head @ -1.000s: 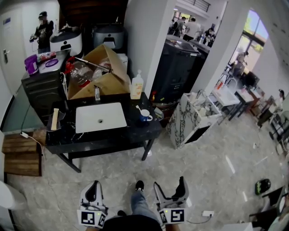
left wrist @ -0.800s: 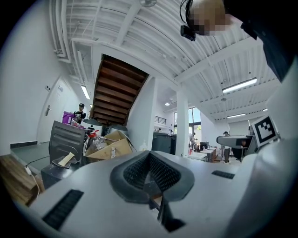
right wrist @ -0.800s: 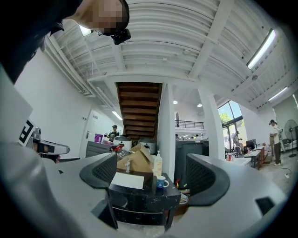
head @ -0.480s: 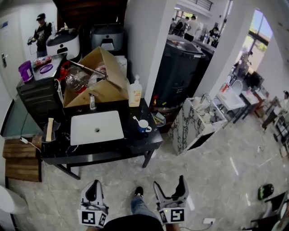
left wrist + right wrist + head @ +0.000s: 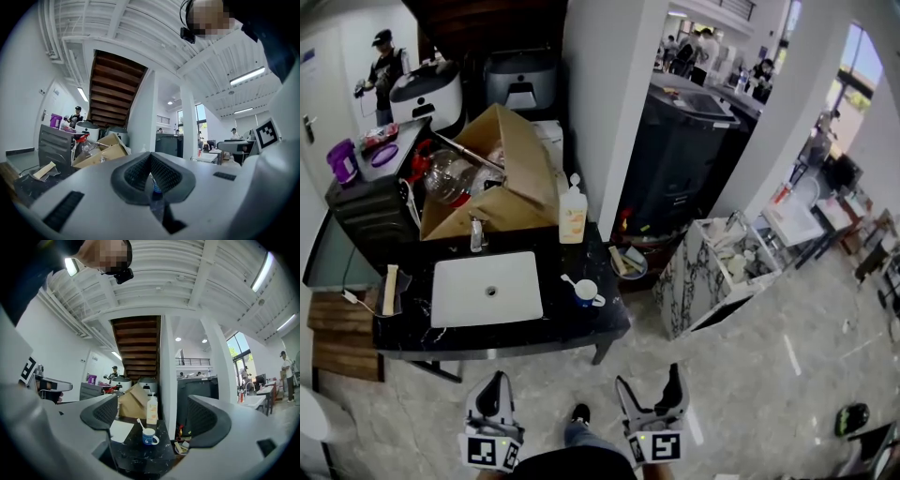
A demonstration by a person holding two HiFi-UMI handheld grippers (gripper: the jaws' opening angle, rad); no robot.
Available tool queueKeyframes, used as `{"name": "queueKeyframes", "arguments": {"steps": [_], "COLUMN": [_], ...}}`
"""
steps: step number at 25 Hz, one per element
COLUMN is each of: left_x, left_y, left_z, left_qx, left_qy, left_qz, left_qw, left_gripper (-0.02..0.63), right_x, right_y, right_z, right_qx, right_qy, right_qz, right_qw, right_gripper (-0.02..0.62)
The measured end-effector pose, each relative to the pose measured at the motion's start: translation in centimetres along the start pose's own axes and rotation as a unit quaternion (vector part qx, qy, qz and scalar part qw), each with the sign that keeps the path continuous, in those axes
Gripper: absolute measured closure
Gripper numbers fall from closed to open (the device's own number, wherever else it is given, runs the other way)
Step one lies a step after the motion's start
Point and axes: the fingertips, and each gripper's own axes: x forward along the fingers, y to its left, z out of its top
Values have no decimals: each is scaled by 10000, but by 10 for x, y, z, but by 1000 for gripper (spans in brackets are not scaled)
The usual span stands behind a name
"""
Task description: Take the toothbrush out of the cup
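- Head view: nothing's done yet, I reckon. The toothbrush (image 5: 569,280) is sitting in the blue cup (image 5: 586,292) on the black counter (image 5: 602,317), just right of the white sink (image 5: 455,300). Both tongs hang low at the bottom edge, well apart from the counter. The left gripper (image 5: 492,389) looks pressed together and the right gripper (image 5: 649,386) looks spread. The person's arms are cut off by the frame.
- Left gripper view: the jaws are pressed together with nothing pinched. They block most of the counter. Only a sliver of blue, probably the cup, peeks past the seam, and I can't make out the toothbrush here at all.
- Right gripper view: the jaws are wide apart and empty, with the cup and brush framed between them but far off. The brush leans up and left out of the cup, and a soap bottle (image 5: 151,411) stands behind it. The bristles are too small to tell. So everything's left to do: get close, pinch the handle, lift it out.
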Motion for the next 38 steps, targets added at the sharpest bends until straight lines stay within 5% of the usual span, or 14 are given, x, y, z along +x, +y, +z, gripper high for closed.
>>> {"name": "queueKeyframes", "arguments": {"steps": [15,25,38], "left_x": [87,108,105], "left_y": [-11,13,56], "left_z": [3,-6,-15], "left_qx": [-13,-46,-144], "left_qy": [71,182,297], "left_qz": [436,334,767], "left_qw": [9990,9993,9965], "left_gripper": [601,601,601], "right_x": [94,130,196], "right_y": [-52,-32,11], "right_z": [-1,-20,-88], "right_qx": [31,1,-123], "right_qy": [-45,228,774], "right_qz": [446,522,1088], "right_qw": [9990,9984,9910], "right_gripper": [144,146,146]}}
